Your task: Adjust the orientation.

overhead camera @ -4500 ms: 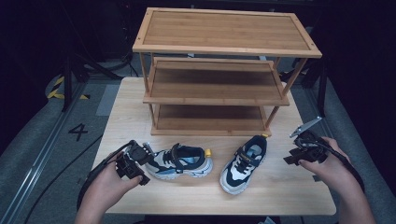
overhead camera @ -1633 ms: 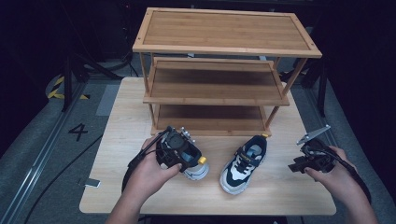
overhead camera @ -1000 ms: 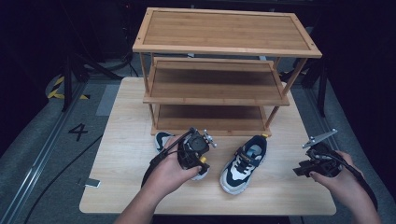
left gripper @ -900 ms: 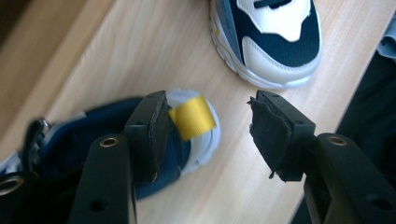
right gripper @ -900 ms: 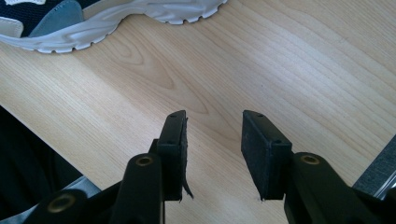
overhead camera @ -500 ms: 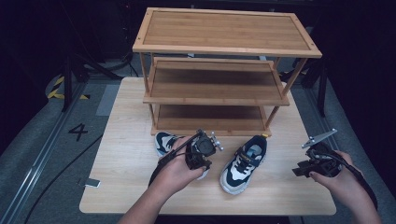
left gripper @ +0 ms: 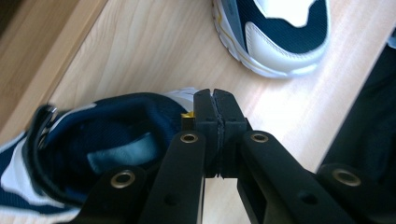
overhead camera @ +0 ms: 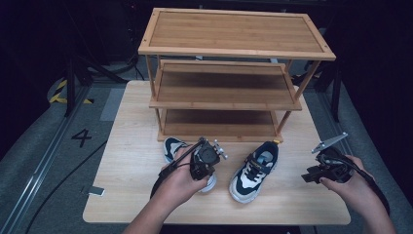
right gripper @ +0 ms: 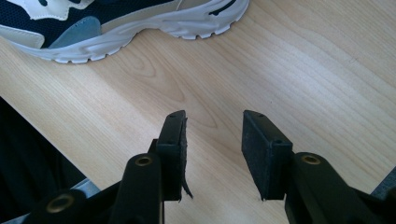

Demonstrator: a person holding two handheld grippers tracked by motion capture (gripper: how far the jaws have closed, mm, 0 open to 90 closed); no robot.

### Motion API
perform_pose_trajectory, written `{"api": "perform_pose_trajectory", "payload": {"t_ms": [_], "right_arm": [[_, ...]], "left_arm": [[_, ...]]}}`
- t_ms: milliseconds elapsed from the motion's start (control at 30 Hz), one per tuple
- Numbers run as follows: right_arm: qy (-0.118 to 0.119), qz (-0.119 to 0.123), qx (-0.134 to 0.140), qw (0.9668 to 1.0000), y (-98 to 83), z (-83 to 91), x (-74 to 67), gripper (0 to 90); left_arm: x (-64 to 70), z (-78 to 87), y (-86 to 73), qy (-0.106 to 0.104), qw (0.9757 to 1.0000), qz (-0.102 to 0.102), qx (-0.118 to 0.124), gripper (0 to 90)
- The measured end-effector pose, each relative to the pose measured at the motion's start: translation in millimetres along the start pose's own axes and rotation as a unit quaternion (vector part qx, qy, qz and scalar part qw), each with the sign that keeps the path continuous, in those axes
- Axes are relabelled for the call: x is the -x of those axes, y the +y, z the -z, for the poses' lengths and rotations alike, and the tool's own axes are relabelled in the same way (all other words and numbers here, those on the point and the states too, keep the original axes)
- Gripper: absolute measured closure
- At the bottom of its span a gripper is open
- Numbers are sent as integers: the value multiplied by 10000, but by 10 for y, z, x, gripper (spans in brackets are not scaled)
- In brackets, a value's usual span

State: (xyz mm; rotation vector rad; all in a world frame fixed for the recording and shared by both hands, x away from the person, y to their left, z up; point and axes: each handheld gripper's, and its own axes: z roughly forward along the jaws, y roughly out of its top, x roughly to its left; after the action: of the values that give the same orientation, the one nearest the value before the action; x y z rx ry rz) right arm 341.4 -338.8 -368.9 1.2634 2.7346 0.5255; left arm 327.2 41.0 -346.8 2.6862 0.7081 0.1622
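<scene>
Two navy and white shoes lie on the wooden table (overhead camera: 131,195) in front of the rack. The left shoe (overhead camera: 171,146) points its toe toward the rack, and its heel lies under my left hand. My left gripper (overhead camera: 202,171) (left gripper: 215,100) has just been closing and now stands shut, pads together, right at that shoe's (left gripper: 107,140) heel rim. A yellow tab (left gripper: 187,116) peeks out beside the left pad; I cannot tell whether anything thin is pinched. The right shoe (overhead camera: 253,170) (left gripper: 275,32) (right gripper: 116,23) lies apart. My right gripper (overhead camera: 309,174) (right gripper: 212,126) hovers open over bare table to its right.
A three-tier wooden shoe rack (overhead camera: 229,97) stands at the back of the table, its shelves bare. A small flat object (overhead camera: 96,191) lies at the table's left front edge. Dark floor surrounds the table, with a "4" marking (overhead camera: 81,138) at the left.
My left hand has come in from the table's left to above the left shoe's heel, and its jaws have gone from open to shut. The right hand has barely moved.
</scene>
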Motion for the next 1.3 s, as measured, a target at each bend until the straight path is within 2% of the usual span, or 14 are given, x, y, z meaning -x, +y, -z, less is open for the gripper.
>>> {"api": "perform_pose_trajectory", "payload": {"t_ms": [67,267,300,533,600,733,833,1000,1067,1100,1133,1167,1233,1300], "right_arm": [[25,21,7,10000,28,-7,9,611],[168,196,66,9996,150,-38,-13,607],[194,231,64,9995,171,-42,-17,607],[270,358,67,9990,278,-73,-24,603],[290,333,79,9990,286,-65,-17,603],[268,328,116,9990,285,-46,-10,603],[258,298,137,9991,269,-27,1,603],[253,296,147,9991,238,-16,10,603],[238,268,165,9992,229,-8,10,603],[224,280,185,9992,226,-2,12,606],[214,280,225,9991,224,9,16,606],[208,262,260,9991,223,17,16,607],[211,258,274,9991,223,25,16,607],[208,267,299,9990,224,32,19,605]], "left_arm": [[2,43,-67,-58,10000,7,-29,896],[-30,130,-235,-212,9996,192,-17,895],[-32,162,-304,-245,9993,266,-26,895],[-29,264,-481,-229,9990,379,-95,896],[-37,295,-562,-263,9983,503,-135,896],[-44,319,-619,-242,9979,554,-219,895],[-34,353,-658,-123,9978,568,-331,895],[-46,339,-683,-185,9978,533,-358,881],[-49,348,-683,-291,9976,563,-274,798],[-49,350,-679,-253,9980,542,-183,680],[-41,344,-676,-127,9979,618,-161,531],[-48,334,-676,-69,9976,674,-165,463],[-70,314,-679,-81,9974,692,-169,435],[-90,262,-687,-200,9963,801,-230,416]]}}
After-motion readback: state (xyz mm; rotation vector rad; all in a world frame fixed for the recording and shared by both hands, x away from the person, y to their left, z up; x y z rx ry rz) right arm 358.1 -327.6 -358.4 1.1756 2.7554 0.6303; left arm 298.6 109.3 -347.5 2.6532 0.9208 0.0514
